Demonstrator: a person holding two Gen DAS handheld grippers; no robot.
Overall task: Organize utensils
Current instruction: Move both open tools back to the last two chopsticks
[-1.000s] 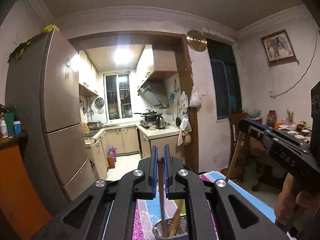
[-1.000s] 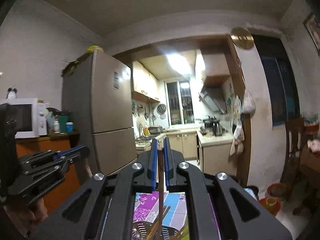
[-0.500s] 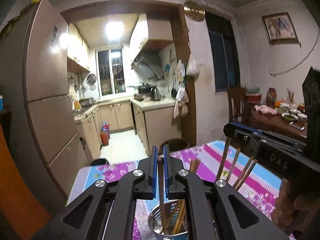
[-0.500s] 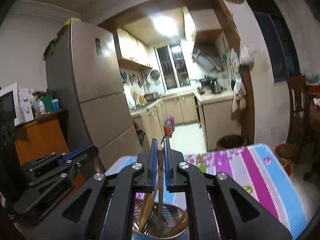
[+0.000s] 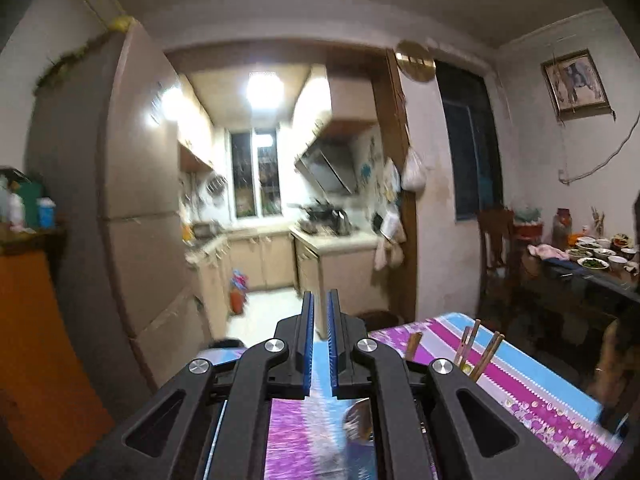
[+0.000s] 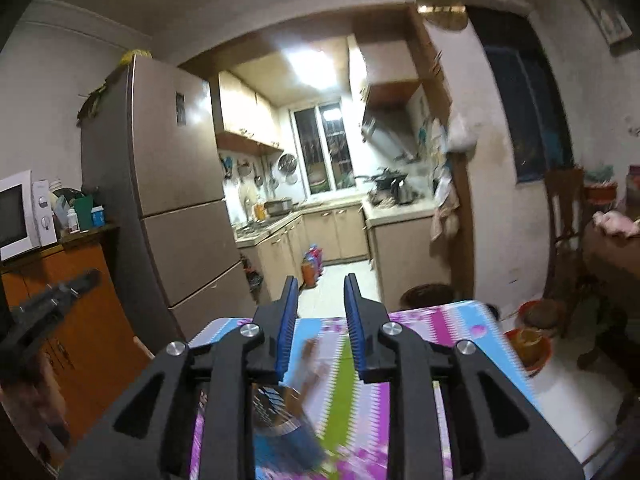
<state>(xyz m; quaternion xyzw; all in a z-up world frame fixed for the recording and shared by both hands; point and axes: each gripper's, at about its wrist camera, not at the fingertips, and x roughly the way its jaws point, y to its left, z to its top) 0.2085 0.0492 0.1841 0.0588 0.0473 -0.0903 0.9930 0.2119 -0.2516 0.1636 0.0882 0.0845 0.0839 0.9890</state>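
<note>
My left gripper (image 5: 319, 300) has its blue-padded jaws a narrow gap apart with nothing between them. Below and right of it a metal utensil holder (image 5: 358, 420) stands on the table, blurred; several wooden chopsticks (image 5: 466, 346) stick up from it. My right gripper (image 6: 321, 284) is open and empty. Under it the metal holder (image 6: 276, 408) with a chopstick (image 6: 310, 364) shows blurred. The left gripper also shows at the left edge of the right wrist view (image 6: 52, 296).
The table has a purple, blue and green striped cloth (image 5: 520, 372). A tall fridge (image 6: 176, 200) and an orange cabinet (image 6: 84, 308) stand left. A dining table with dishes (image 5: 592, 264) and a wooden chair (image 5: 496, 248) stand right. The kitchen lies ahead.
Both grippers have let go of their chopsticks, which now stand in the holder. The right jaws opened wide. Both grippers lifted and tilted up from the holder.
</note>
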